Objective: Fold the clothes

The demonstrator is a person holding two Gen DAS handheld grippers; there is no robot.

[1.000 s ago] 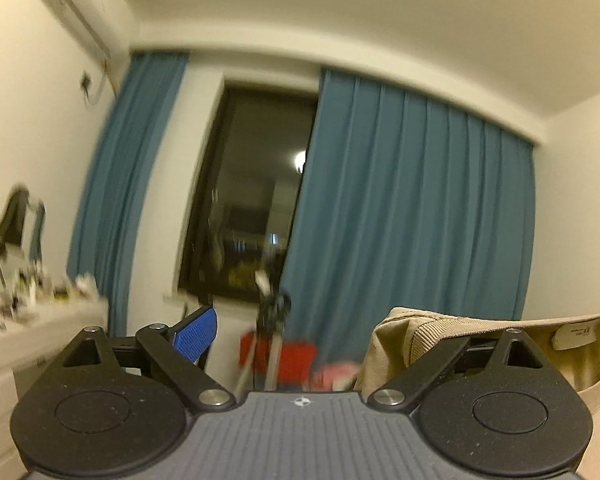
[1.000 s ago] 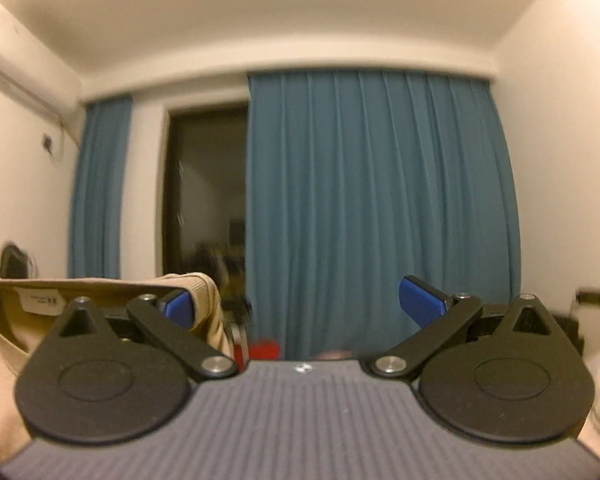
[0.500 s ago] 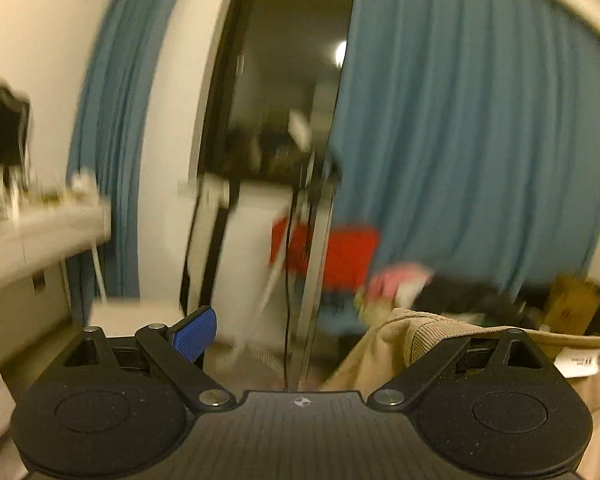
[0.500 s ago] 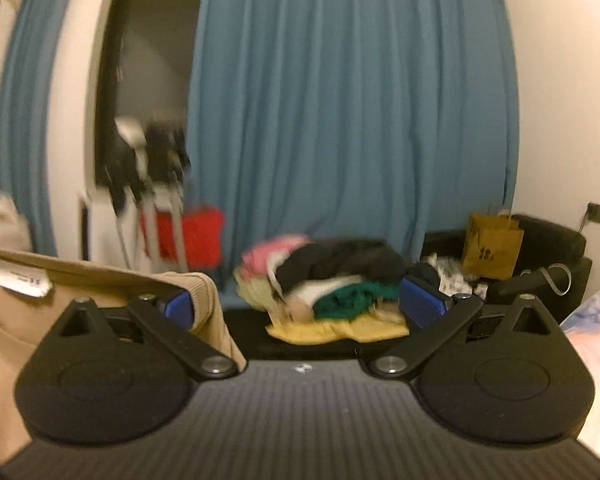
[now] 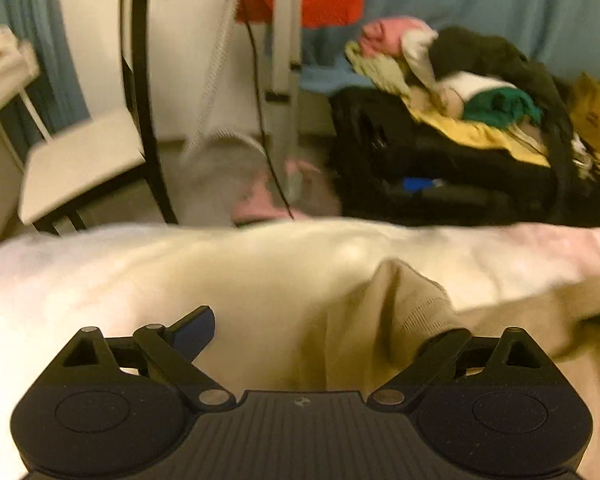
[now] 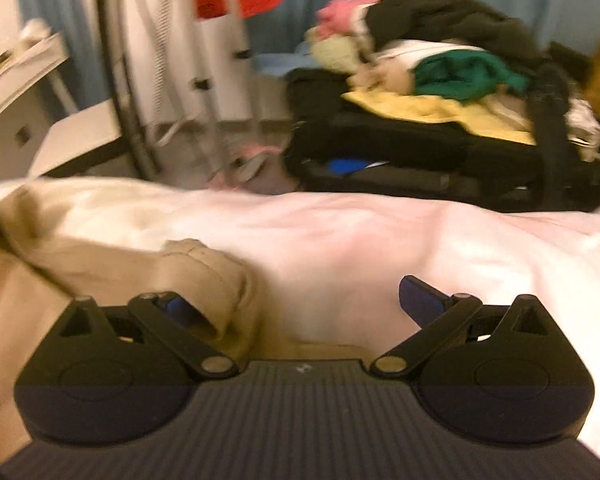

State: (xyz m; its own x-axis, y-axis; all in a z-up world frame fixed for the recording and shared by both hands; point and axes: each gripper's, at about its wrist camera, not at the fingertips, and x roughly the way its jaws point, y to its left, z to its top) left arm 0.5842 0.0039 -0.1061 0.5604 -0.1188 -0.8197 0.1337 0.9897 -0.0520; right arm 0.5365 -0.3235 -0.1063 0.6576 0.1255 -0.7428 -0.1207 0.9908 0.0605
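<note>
The left gripper (image 5: 314, 334) and right gripper (image 6: 300, 306) look alike: matte black ribbed bodies, each with two round discs, triangular cut-out brackets, slanted link arms with silver rivets, a small white centre mark, and blue-padded fingers (image 6: 420, 300).

So the bed (image 5: 180, 264) is the anchor here. The sweater (image 5: 412, 312) lies on it, toward its right side in the left wrist view. Past the bed's far edge, on the floor, sits a suitcase (image 5: 440, 176) with a clothes pile (image 5: 460, 80) on top. Left of the suitcase stands a rack (image 5: 282, 60), then a chair (image 5: 84, 160) further left.
</note>
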